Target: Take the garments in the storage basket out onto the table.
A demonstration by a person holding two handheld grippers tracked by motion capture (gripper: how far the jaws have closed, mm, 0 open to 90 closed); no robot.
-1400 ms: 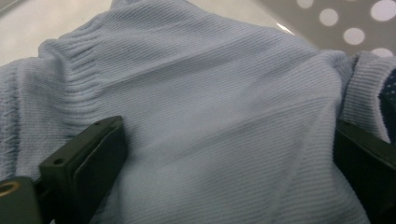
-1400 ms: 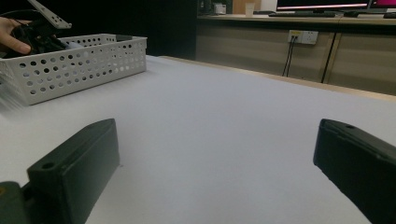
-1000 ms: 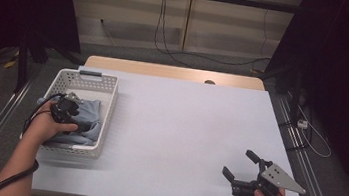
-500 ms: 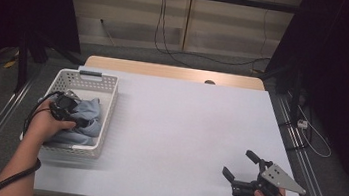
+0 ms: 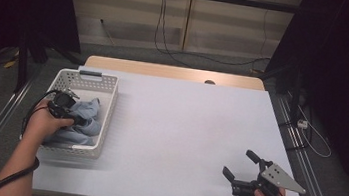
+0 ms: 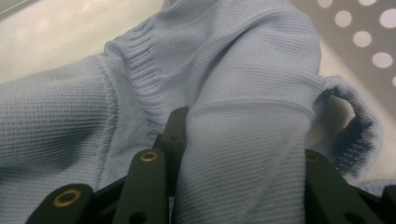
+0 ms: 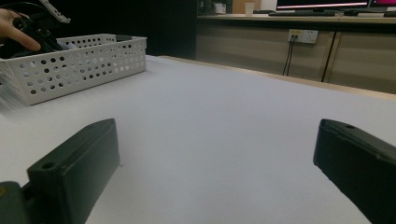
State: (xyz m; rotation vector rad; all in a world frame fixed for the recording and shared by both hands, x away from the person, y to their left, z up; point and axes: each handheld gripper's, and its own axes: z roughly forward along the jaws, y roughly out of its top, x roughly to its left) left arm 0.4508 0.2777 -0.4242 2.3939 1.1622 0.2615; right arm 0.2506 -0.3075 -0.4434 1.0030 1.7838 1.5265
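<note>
The high view looks down from above; the right gripper view skims low across the tabletop [image 7: 224,116], sharing the basket [image 5: 102,119] at upper left.

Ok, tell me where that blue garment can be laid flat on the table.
The white table is bare from the basket across to the right gripper, open at the near right corner. The basket itself is crowded: the blue garment fills it, with the left gripper clamped on a fold.

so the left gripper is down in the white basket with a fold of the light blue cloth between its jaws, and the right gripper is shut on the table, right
Not quite: the right gripper is open, not shut. The right gripper view shows its two jaws wide apart over the bare table. The rest holds: the left gripper is in the white basket with a fold of light blue cloth between its jaws.
</note>
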